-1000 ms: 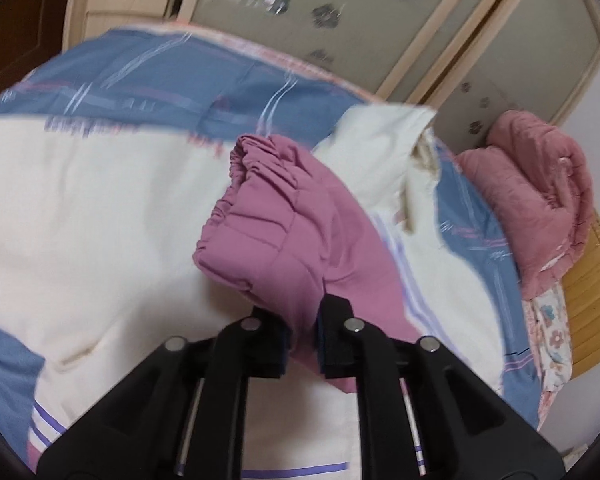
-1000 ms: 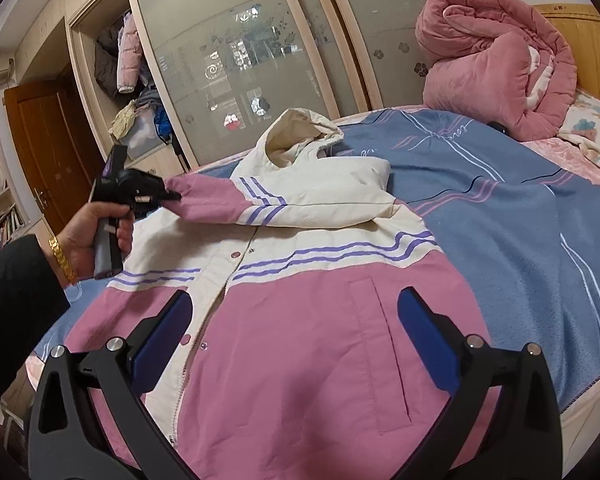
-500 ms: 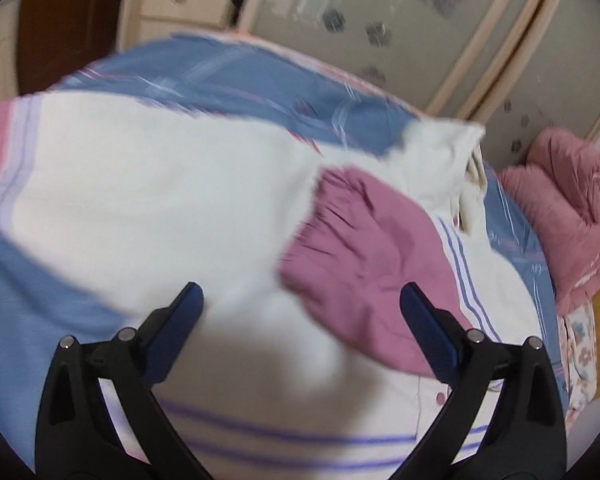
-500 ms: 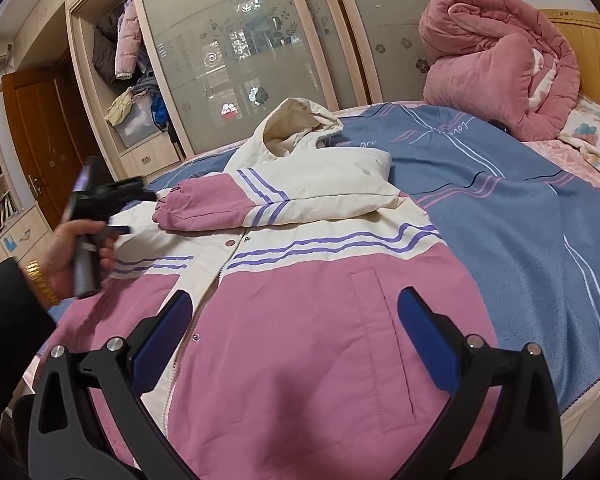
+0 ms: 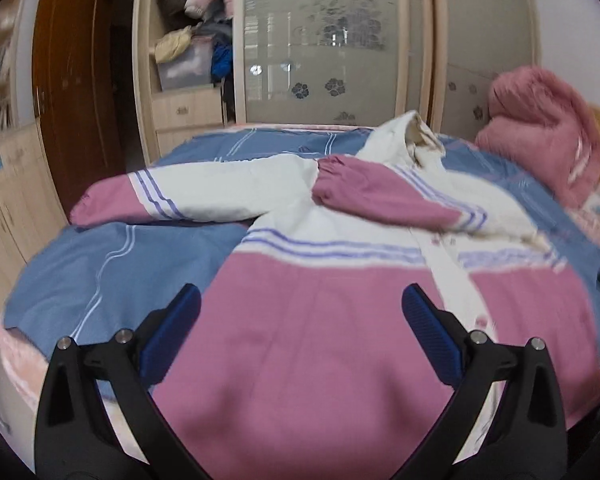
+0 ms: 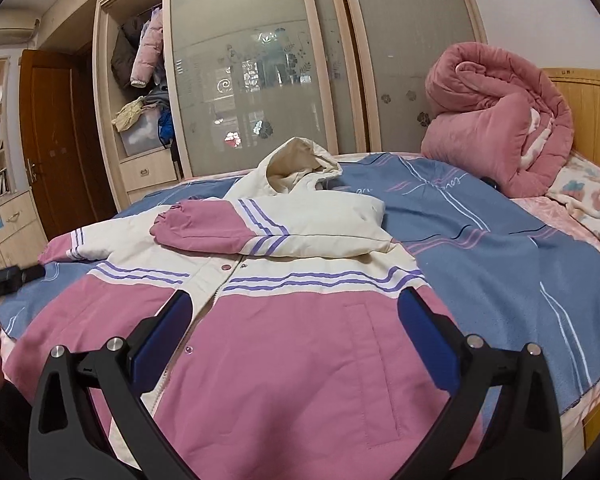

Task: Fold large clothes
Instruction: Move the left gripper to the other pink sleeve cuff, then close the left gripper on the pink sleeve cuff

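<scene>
Both the left gripper (image 5: pixel 300 316) and right gripper (image 6: pixel 294 320) gape wide above the jacket (image 6: pixel 260 340); a rolled pink quilt (image 6: pixel 496 136) sits upper right.

My bed (image 6: pixel 500 248) fills the lower half of both views, covered by a blue sheet with white and pink stripes. A pink-and-cream hooded jacket (image 6: pixel 284 344) lies flat on it at the centre, front up, hood toward the top of the frame. In the right wrist view one sleeve (image 6: pixel 260 232) is folded across its chest; the other stretches out to the left. A rolled pink quilt (image 6: pixel 496 128) sits on the bed at upper right, and a floral blanket (image 6: pixel 592 204) lies at the right edge.
</scene>
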### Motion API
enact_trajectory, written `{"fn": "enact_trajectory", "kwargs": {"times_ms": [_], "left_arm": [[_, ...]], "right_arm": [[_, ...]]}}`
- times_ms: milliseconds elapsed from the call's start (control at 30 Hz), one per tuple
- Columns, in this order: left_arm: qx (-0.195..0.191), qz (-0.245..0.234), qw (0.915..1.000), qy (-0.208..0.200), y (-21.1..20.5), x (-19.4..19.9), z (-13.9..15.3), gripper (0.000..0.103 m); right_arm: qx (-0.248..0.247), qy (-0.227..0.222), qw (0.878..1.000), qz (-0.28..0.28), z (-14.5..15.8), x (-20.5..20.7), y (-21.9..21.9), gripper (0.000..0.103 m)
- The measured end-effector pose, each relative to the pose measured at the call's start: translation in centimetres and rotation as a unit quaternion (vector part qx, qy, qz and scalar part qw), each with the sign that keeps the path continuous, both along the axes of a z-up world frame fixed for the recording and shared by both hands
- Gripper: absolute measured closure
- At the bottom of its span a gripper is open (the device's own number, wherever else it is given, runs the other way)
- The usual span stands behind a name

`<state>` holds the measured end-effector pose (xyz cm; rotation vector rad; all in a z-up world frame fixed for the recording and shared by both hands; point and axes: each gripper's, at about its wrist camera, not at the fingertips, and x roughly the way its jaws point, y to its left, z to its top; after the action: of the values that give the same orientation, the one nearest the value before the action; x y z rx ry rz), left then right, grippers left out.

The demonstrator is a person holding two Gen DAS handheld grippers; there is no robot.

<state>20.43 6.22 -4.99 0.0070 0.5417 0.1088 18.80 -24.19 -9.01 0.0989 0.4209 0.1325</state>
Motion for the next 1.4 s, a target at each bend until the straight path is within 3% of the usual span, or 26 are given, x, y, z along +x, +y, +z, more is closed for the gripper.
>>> {"fn": "enact_trajectory", "kwargs": {"times_ms": [133, 367, 900, 1033, 1100, 1233, 1333, 1400], "left_arm": [[0.046, -0.027, 0.9986, 0.003, -3.1, 0.1, -2.2, 0.002], [0.029, -0.031, 0.9991, -0.008, -2.4, 0.2, -2.8, 0.002], [0.006, -0.025, 0.9994, -0.021, -1.4, 0.0, -2.6, 0.002], [-0.076, -0.035, 0.9961, -0.028, 1.0, -0.1, -1.0, 0.002], [-0.143, -0.033, 0.9886, -0.036, 3.7, 0.0, 0.2, 0.002], [-0.209, -0.009, 0.9773, -0.034, 9.3, 1.5, 1.9, 0.002], [-0.317, 0.014, 0.9475, -0.043, 16.6, 2.6, 2.9, 0.002], [-0.367, 0.02, 0.9279, -0.06, 20.7, 3.4, 3.1, 0.002]], "right_arm": [[-0.02, -0.006, 1.0, 0.011, -0.7, -0.3, 1.3, 0.001], [-0.041, -0.037, 0.998, 0.015, -1.1, -0.9, 2.4, 0.001], [-0.042, -0.018, 0.999, 0.02, -1.8, -0.2, 2.8, 0.001], [-0.037, -0.021, 0.999, 0.022, -1.6, -0.4, 2.7, 0.001], [-0.033, -0.023, 0.999, 0.024, -1.4, -0.5, 2.6, 0.001], [-0.02, -0.02, 0.999, 0.026, -1.2, -0.3, 2.2, 0.001], [-0.007, -0.016, 0.999, 0.027, -1.0, -0.2, 1.7, 0.001], [-0.002, -0.013, 1.0, 0.027, -0.9, -0.2, 1.5, 0.001]]}}
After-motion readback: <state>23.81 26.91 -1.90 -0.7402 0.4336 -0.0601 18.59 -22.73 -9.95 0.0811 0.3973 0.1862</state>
